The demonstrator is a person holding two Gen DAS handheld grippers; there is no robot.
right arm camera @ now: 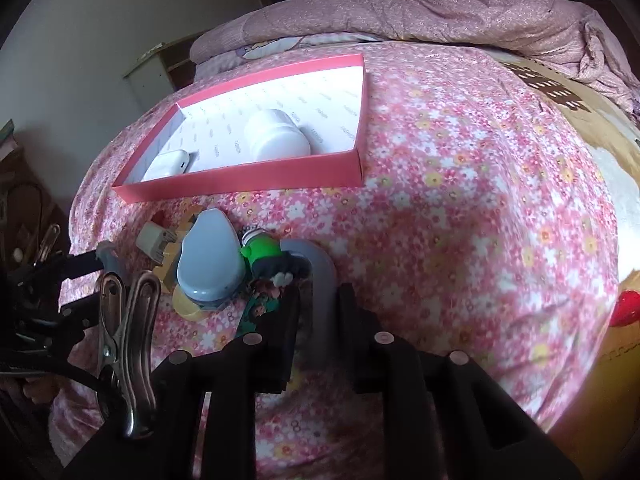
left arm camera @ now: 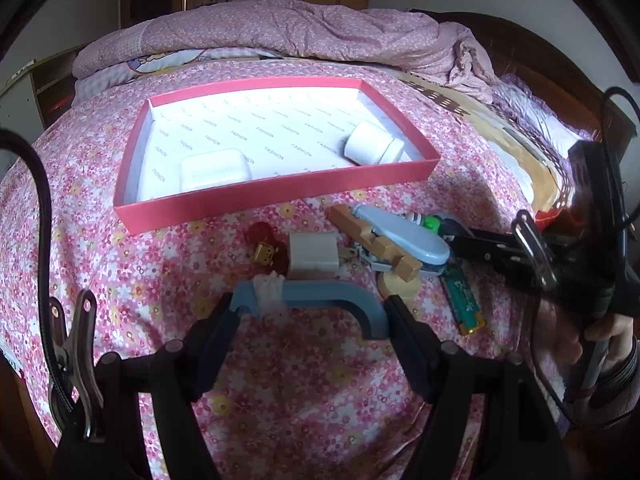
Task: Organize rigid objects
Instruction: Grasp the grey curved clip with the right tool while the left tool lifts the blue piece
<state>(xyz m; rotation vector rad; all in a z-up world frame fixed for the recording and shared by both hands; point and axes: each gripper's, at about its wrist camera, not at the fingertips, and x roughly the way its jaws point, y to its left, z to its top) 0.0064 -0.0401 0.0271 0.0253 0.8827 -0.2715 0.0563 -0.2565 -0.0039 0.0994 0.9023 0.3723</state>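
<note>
A pink shallow box [left arm camera: 256, 196] [right arm camera: 248, 178] lies on the flowered bed; inside are a white case [left arm camera: 214, 170] [right arm camera: 168, 164] and a white bottle [left arm camera: 374, 144] [right arm camera: 276, 136]. In front lies a pile: a white plug [left arm camera: 314, 254], a blue stapler [left arm camera: 404, 234] [right arm camera: 210, 256], wooden blocks [left arm camera: 376, 242], a green battery [left arm camera: 464, 294], a small red-and-gold figure [left arm camera: 266, 250]. My left gripper [left arm camera: 312, 312] is shut on a grey-blue curved bracket [left arm camera: 320, 294]. My right gripper [right arm camera: 318, 300] is shut on a grey curved piece [right arm camera: 322, 276] beside a green-and-dark toy [right arm camera: 272, 256]; the gripper also shows in the left wrist view [left arm camera: 460, 236].
A rumpled pink quilt [left arm camera: 304, 32] is piled at the back of the bed. A tan patterned blanket [left arm camera: 480, 116] lies to the right. A red object [right arm camera: 626, 308] sits at the right edge. A wooden headboard and shelves stand behind.
</note>
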